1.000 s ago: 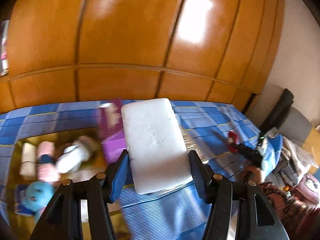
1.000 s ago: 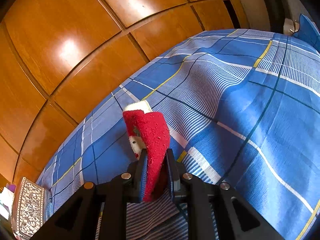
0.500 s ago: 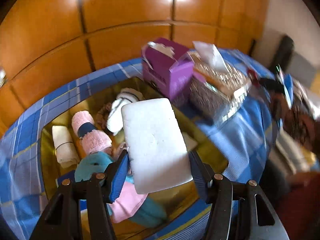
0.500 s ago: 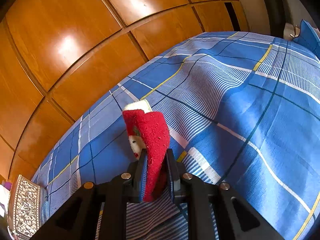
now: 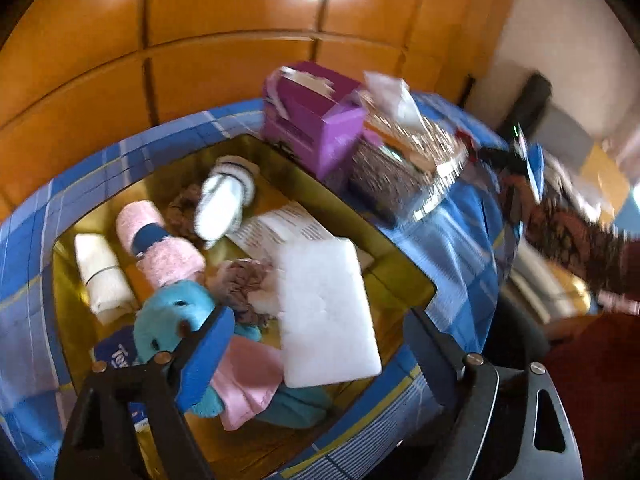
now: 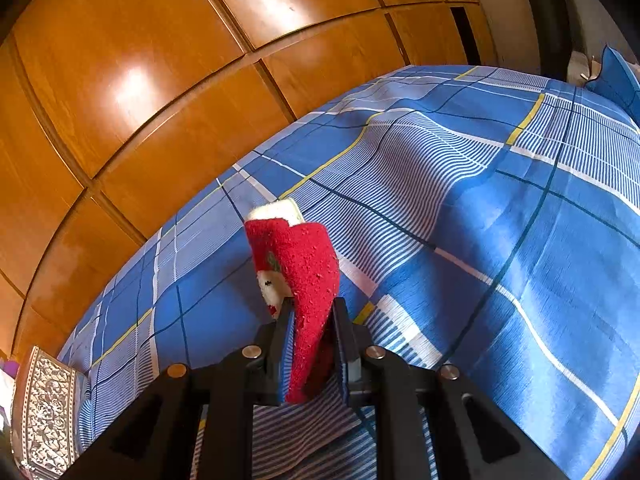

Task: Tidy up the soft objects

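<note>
My left gripper (image 5: 316, 344) is open above a gold box (image 5: 416, 280). A white foam sponge (image 5: 326, 312) lies loose between its jaws, touching neither, tilted over the box. The box holds a blue plush toy (image 5: 172, 316), a pink cloth (image 5: 248, 380), a pink rolled towel (image 5: 160, 248), a white roll (image 5: 102, 272), a white sock (image 5: 222, 200) and a paper sheet (image 5: 280, 228). My right gripper (image 6: 312, 344) is shut on a red and white sock (image 6: 304, 268), held above the blue checked sheet (image 6: 500, 240).
A purple carton (image 5: 312, 124) and a patterned tissue box (image 5: 404, 168) stand behind the gold box; the tissue box also shows at the far left of the right wrist view (image 6: 44, 408). A wooden wardrobe (image 6: 160, 80) runs behind the bed. Clutter lies at the right.
My left gripper swung over the gold box, then opened its jaws; the white sponge has come free and sits lower. My right gripper holds the sock almost still.
</note>
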`<state>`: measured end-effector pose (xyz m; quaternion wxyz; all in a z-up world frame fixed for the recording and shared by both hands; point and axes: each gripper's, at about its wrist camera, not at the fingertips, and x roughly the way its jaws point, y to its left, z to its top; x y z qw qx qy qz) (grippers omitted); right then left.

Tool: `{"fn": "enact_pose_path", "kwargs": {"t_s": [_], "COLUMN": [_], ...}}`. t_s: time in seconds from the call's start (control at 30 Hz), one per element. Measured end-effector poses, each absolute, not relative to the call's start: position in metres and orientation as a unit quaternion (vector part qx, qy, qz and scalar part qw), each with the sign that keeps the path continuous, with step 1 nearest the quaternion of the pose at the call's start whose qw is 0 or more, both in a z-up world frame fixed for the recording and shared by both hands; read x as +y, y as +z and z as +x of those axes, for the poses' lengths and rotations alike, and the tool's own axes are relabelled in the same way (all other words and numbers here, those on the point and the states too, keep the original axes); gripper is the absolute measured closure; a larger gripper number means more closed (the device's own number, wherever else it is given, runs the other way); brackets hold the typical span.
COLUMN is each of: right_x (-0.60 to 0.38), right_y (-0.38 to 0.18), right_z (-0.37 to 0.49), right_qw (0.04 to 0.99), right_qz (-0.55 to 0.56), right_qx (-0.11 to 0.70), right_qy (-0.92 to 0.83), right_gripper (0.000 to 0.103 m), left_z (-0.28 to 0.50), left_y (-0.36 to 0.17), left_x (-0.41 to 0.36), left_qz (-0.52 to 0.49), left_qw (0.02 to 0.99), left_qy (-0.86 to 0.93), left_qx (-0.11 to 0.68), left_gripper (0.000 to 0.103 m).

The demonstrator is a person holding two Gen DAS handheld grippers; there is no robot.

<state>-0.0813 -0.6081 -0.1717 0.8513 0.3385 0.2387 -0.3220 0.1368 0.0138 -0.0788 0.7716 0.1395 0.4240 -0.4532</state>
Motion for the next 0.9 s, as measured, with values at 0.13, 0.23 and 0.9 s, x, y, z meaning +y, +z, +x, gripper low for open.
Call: {"fn": "enact_pose_path", "kwargs": {"t_s": [0.13, 0.23, 0.9], "right_x": [-0.607, -0.607, -0.607], "right_y": [-0.172, -0.172, -0.172], "right_z": [-0.081, -0.081, -0.08], "right_qw": [0.851, 0.851, 0.851], "right_qz": [0.338, 0.336, 0.338], "right_qx": [0.239, 0.241, 0.24], "right_qy": [-0.323, -0.325, -0.324], "right_gripper": [0.088, 0.088, 0.088], "left_z": [0.147, 0.16, 0.14], "left_y": [-0.075, -0.078, -0.068], "left_x": [0.022, 0.021, -0.025], "left_qz": [0.083, 0.072, 0.106], "left_qw": [0.812, 0.845, 0.794], "left_qy": [-0.401, -0.328, -0.428], "left_qx": [0.415, 0.416, 0.418], "left_gripper": [0.016, 0.018, 0.02]}}
